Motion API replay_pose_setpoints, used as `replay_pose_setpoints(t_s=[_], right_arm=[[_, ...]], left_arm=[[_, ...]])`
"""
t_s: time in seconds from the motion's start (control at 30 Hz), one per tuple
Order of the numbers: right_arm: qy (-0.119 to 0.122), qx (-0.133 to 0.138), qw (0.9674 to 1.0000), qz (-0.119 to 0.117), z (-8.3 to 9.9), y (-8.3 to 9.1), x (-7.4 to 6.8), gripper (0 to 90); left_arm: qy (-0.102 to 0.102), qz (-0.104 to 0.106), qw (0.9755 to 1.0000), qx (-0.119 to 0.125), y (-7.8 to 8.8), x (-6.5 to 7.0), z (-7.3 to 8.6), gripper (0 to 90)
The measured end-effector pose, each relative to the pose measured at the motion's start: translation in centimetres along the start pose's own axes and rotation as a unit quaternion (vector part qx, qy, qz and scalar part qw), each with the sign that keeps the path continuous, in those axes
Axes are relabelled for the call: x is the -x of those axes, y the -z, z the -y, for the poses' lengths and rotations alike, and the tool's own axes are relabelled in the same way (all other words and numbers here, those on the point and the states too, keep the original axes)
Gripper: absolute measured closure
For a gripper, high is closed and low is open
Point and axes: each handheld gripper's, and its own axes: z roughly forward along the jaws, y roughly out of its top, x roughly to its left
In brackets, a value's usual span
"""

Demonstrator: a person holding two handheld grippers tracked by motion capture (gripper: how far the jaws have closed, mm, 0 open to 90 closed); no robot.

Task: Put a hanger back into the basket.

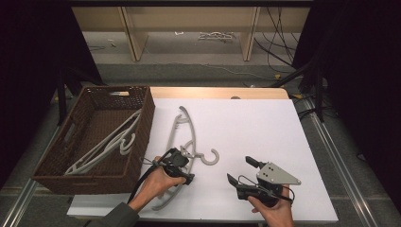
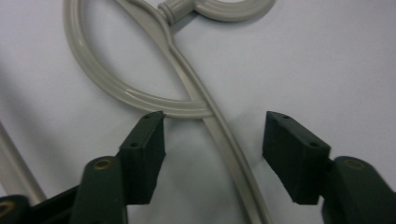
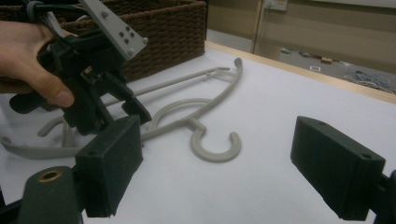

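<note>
A white counter carried a grey plastic coat hanger, and a brown wicker basket sat at its left edge. Inside the basket lay what looked like two or three more grey hangers, though the tangle made the count unsure.

Judging by that, the job appeared to be clearing hangers into the basket, partly done: some were already in, and the one on the counter was not yet picked up.

That hanger lay flat just right of the basket. Its long axis ran from the near edge of the counter toward the far edge, leaning slightly right, and it bowed toward the right. Its hook stuck out to the right from the middle, toward the right tool.

The left tool, held in the person's left hand, sat directly over the hanger's middle with its jaws parted wide on either side of the hanger's arm near the neck, not closed on it.

The right tool, in the right hand, waited near the hook with jaws spread wide and holding nothing.
</note>
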Motion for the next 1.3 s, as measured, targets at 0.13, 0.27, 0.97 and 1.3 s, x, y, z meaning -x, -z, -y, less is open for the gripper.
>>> replay_pose_setpoints(t_s=[0.13, 0.27, 0.97, 1.3], right_arm=[[-0.005, 0.007, 1.0000, -0.004, 0.1, -0.2, 0.0, 17.6], [-0.005, 0.008, 0.9999, -0.004, 0.1, -0.3, 0.0, 17.6], [0.006, 0.006, 1.0000, 0.004, -0.1, -0.3, -0.1, 17.7], [0.003, 0.001, 1.0000, 0.002, 0.0, -0.4, -0.2, 17.7]], left_arm=[[0.001, 0.004, 0.9999, -0.012, -0.1, -0.3, 0.0, 45.4], [0.004, 0.002, 0.9997, -0.023, -0.2, -0.2, -0.3, 46.1], [0.001, 0.084, 0.9919, -0.096, -0.7, -0.4, -2.3, 58.8], [0.011, 0.105, 0.9900, -0.093, -0.9, -1.3, -2.3, 73.1]])
